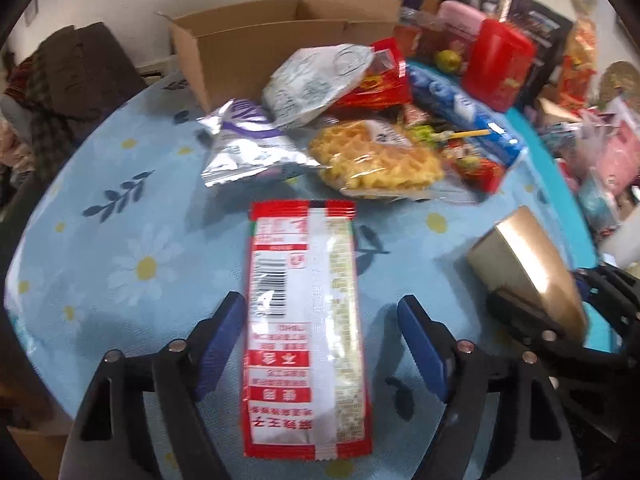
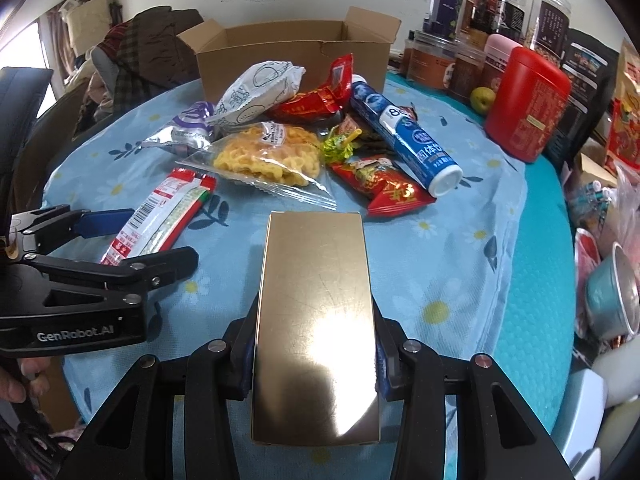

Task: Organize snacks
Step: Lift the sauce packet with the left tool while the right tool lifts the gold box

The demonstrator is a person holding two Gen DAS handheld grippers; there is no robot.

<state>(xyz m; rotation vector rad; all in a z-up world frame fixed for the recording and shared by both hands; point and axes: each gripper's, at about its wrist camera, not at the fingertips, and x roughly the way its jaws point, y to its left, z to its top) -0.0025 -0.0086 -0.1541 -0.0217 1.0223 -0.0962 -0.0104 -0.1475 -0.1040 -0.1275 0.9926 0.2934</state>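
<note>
A long red-and-white snack packet [image 1: 306, 328] lies flat on the blue flowered tablecloth [image 1: 132, 240] between the fingers of my left gripper [image 1: 320, 344]. The jaws stand open on either side of it, not touching it. The packet also shows in the right wrist view [image 2: 160, 216]. My right gripper [image 2: 316, 356] is shut on a shiny gold box [image 2: 316, 320], which also shows in the left wrist view [image 1: 528, 272]. Beyond lies a pile of snacks: a yellow waffle pack [image 2: 268, 156], a silver-purple bag [image 2: 184, 128], a white bag [image 2: 256, 92], red packets [image 2: 384, 184] and a blue tube [image 2: 404, 136].
An open cardboard box [image 2: 288, 56] stands at the back of the table. A red canister [image 2: 528, 104], jars [image 2: 496, 12] and a green fruit [image 2: 482, 98] stand at the back right. Cups and bags crowd the right edge. Clothes are heaped at the back left.
</note>
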